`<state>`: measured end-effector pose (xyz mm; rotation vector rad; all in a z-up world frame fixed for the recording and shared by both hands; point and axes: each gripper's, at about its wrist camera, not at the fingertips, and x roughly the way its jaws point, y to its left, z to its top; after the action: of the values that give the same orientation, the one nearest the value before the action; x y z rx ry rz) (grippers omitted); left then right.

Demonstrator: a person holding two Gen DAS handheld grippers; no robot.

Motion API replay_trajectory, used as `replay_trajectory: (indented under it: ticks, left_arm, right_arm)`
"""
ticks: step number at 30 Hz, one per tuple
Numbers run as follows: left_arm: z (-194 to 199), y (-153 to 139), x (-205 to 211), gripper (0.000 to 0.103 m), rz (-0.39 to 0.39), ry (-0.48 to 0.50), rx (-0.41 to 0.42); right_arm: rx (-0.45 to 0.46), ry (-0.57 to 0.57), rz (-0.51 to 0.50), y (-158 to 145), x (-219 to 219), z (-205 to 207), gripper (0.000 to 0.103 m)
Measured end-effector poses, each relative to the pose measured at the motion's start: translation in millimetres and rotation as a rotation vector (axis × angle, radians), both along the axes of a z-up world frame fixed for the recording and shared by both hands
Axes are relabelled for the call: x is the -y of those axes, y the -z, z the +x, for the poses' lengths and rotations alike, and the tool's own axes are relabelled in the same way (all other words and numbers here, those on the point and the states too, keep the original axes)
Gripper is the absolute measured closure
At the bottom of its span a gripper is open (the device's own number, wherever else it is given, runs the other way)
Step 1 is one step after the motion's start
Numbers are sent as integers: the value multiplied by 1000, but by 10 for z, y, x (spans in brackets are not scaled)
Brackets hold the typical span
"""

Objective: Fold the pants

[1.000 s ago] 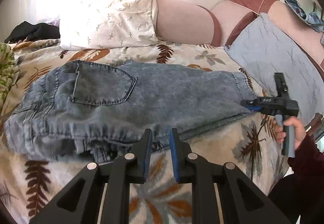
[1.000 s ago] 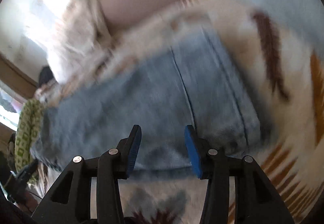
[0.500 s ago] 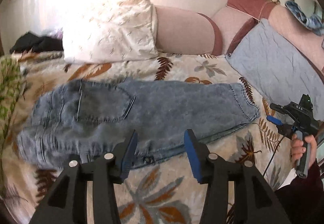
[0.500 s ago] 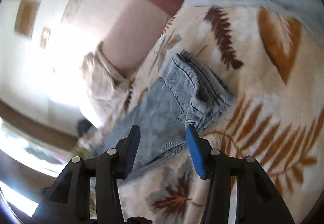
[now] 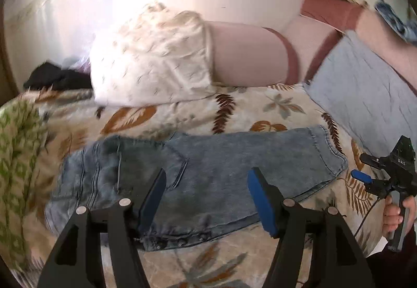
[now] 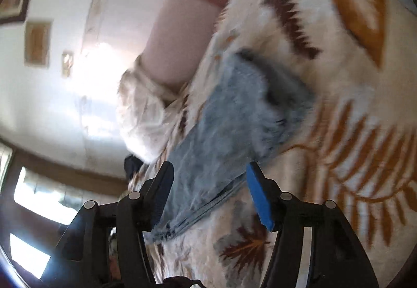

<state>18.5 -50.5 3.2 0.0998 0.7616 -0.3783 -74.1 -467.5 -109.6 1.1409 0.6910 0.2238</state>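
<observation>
Denim pants [image 5: 208, 170] lie folded lengthwise on leaf-patterned blanket [image 5: 234, 111].

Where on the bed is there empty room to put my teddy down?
One free patch is the leafy blanket in front of the jeans, near the bed's front edge. Another is the strip between the jeans and the white pillow, running towards the grey-blue pillow. The left side is crowded with a green patterned cloth and dark clothes.
</observation>
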Motion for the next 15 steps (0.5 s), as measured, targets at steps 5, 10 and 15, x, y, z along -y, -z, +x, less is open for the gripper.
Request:
replay_trajectory:
  ticks: [5,10,15]
  left_arm:
    - [56,333,-303,35,3,-41,-29]
    - [193,385,-764,35,109,-95,32]
    - [315,330,-1294,36,2,-172,47]
  right_arm:
    - [65,-181,-116,-279,-587,454,45]
    - [65,-345,-252,-413,-1284,1181,45]
    - [41,-512,-387,-654,-2113,2127,45]
